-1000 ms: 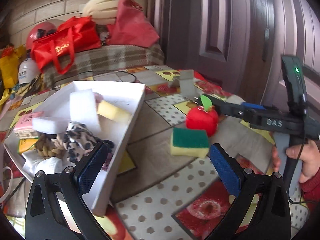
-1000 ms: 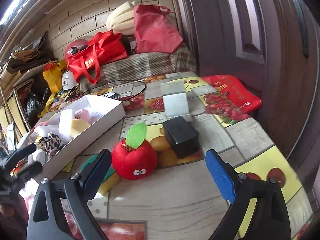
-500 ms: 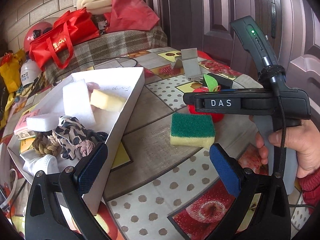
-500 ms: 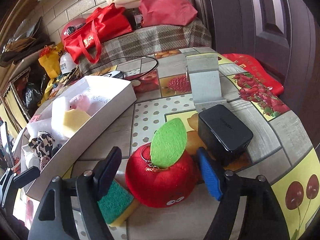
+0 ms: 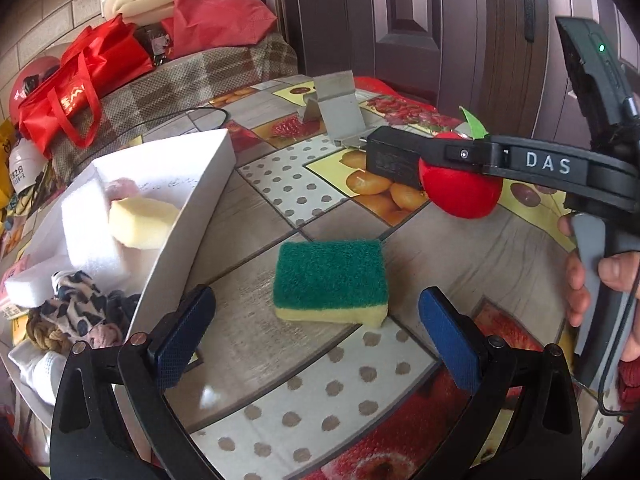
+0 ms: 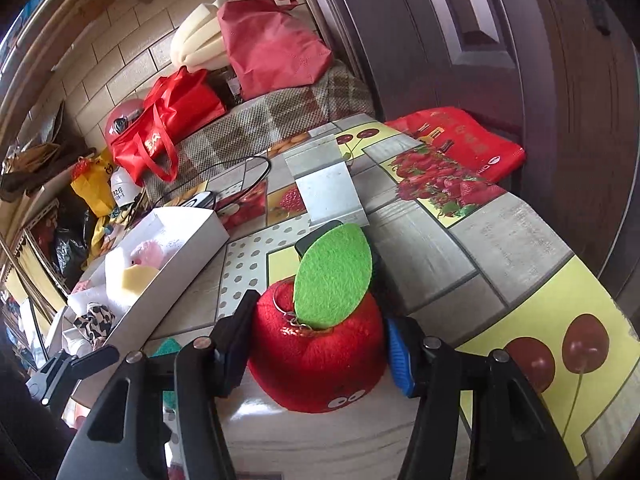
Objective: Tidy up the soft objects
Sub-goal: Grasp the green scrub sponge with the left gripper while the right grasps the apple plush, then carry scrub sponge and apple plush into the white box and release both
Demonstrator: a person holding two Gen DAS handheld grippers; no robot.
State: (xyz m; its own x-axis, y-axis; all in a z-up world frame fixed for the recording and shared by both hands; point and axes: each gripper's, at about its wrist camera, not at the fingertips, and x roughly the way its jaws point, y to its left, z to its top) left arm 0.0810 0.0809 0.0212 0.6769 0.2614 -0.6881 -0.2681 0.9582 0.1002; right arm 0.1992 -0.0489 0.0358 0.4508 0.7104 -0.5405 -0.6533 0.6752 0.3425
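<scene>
A green-and-yellow sponge (image 5: 330, 280) lies flat on the table, just ahead of my left gripper (image 5: 314, 312), which is open with its blue pads (image 5: 448, 336) clear of the sponge's sides. My right gripper (image 6: 318, 340) is closing its jaws on a red plush apple (image 6: 316, 364) with a green felt leaf; both pads touch its flanks. From the left wrist view the apple (image 5: 460, 196) sits under the right gripper's finger. To the left, a white box (image 5: 208, 184) holds foam blocks, a yellow sponge (image 5: 140, 222) and a leopard scrunchie (image 5: 76, 300).
A black box (image 5: 392, 156) and a metal stand (image 5: 340, 108) sit right behind the apple. A person's hand (image 5: 612, 272) grips the right tool's handle. Red bags and a plaid cushion lie beyond the table; a dark door stands on the right.
The right gripper moved onto the apple and its jaws narrowed from wide open to touching it. The left gripper came closer to the sponge, still open.
</scene>
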